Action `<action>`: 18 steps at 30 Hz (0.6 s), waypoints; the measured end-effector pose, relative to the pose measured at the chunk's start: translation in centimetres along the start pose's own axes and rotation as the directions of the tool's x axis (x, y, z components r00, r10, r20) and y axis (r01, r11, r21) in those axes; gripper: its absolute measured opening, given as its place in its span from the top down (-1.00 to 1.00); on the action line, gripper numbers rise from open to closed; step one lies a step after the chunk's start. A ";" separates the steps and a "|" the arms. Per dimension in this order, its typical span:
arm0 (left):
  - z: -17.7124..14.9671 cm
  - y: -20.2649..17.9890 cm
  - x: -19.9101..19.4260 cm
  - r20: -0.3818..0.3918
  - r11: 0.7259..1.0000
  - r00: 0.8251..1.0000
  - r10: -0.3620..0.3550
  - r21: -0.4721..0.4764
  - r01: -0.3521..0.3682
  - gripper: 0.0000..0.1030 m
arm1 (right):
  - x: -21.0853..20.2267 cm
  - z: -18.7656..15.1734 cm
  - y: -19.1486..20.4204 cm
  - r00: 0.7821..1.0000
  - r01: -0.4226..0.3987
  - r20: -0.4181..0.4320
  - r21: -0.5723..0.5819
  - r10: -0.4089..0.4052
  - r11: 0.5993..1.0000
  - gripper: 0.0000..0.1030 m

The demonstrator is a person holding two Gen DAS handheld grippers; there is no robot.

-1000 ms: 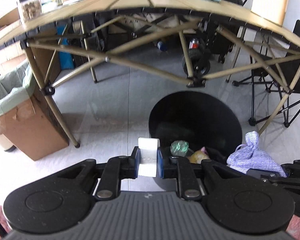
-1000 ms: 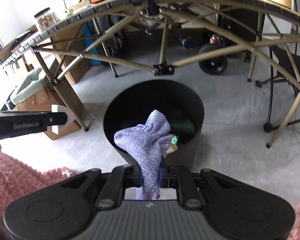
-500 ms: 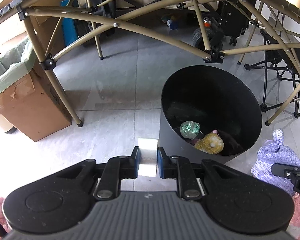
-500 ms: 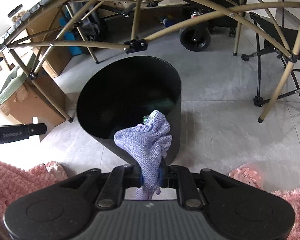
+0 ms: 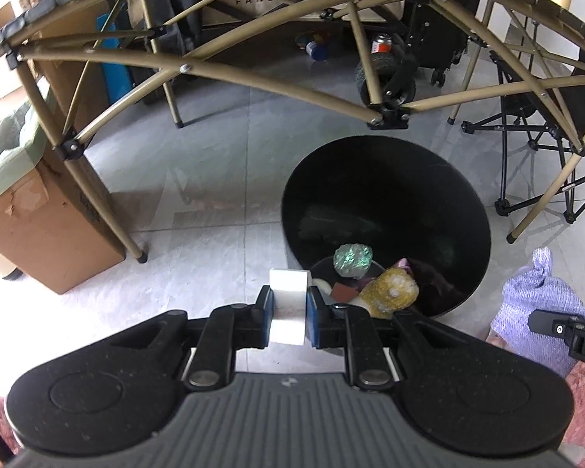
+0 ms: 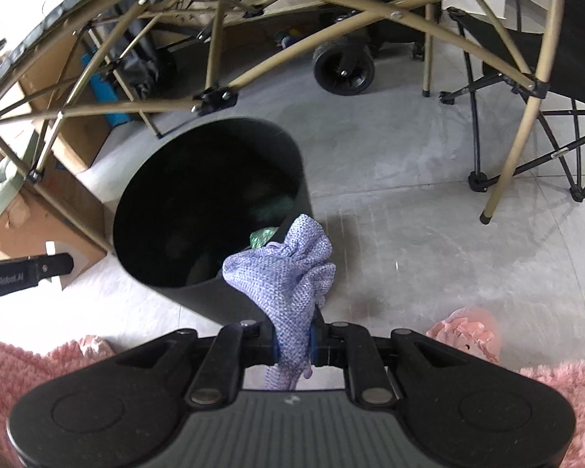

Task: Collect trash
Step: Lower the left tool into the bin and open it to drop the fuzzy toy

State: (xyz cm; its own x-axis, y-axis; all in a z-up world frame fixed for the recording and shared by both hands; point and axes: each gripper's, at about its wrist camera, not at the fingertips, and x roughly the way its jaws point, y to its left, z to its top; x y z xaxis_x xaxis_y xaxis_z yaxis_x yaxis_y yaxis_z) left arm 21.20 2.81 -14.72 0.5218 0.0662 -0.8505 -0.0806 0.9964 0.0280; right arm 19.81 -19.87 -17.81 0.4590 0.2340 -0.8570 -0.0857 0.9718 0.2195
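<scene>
A black round bin (image 5: 440, 179) stands on the grey floor under a folding table. Inside it lie a green crumpled ball (image 5: 352, 259), a yellow crumpled lump (image 5: 390, 292) and darker scraps. My left gripper (image 5: 288, 308) is shut on a small white block (image 5: 288, 304), just left of the bin's near rim. My right gripper (image 6: 294, 341) is shut on a lilac knitted cloth (image 6: 288, 273), at the near right edge of the bin (image 6: 199, 202). The cloth (image 5: 538, 308) also shows in the left wrist view, right of the bin.
The tan folding table frame (image 5: 222, 74) arches over the bin. A cardboard box with a green liner (image 5: 31, 214) stands at the left. A folding chair (image 6: 526, 78) and a wheeled cart (image 6: 343, 66) stand behind. Pink fluffy rug (image 6: 23, 362) lies near; a pink scrap (image 6: 468, 331) rests beside it.
Both grippers sank and tilted down over the last second, so the tabletop left view. The cloth shifted from above the bin's middle to its right near edge. Both grips held.
</scene>
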 end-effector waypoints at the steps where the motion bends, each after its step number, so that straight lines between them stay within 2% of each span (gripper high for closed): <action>1: 0.2 -0.3 0.0 0.002 1.000 1.000 -0.002 0.005 0.002 0.65 | -0.2 0.1 -0.2 1.000 0.001 0.009 0.003 -0.001 1.000 0.75; 18: 3.4 -4.7 2.3 -0.018 0.997 0.999 -0.041 0.062 0.042 0.65 | 0.0 3.5 -3.3 0.996 0.023 0.084 0.110 -0.032 0.994 0.75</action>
State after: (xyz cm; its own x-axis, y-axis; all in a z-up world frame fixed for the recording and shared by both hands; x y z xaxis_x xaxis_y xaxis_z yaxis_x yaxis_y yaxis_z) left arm 25.59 -1.49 -15.01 0.5095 0.0241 -0.8601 -0.0059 0.9997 0.0246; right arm 23.17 -23.22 -16.89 0.5341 0.1996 -0.8216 0.0224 0.9681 0.2497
